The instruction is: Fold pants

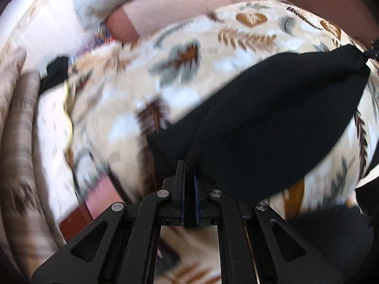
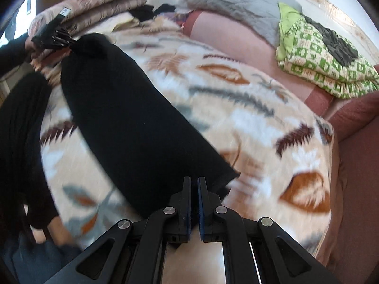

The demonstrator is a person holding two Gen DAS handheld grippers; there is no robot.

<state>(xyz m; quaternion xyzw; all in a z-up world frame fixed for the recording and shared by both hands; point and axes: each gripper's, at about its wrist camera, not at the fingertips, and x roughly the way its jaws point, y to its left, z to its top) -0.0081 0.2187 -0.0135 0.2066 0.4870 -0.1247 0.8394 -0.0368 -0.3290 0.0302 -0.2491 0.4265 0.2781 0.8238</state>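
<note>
Black pants [image 1: 272,118] hang stretched between my two grippers above a leaf-patterned blanket [image 1: 165,90]. My left gripper [image 1: 189,165] is shut on one end of the pants. My right gripper [image 2: 194,182] is shut on the other end of the pants [image 2: 132,118]. In the right wrist view the left gripper [image 2: 71,43] shows at the far top left, pinching the cloth's far corner. In the left wrist view the right gripper [image 1: 366,55] is a dark tip at the far right edge.
The blanket [image 2: 236,118] covers a pink bed [image 2: 236,37]. A grey pillow [image 2: 236,4] and a folded green-patterned cloth [image 2: 327,59] lie at the back. Folded brownish blankets [image 2: 101,2] stack at the far left. A dark-clothed person [image 2: 21,142] is at the left.
</note>
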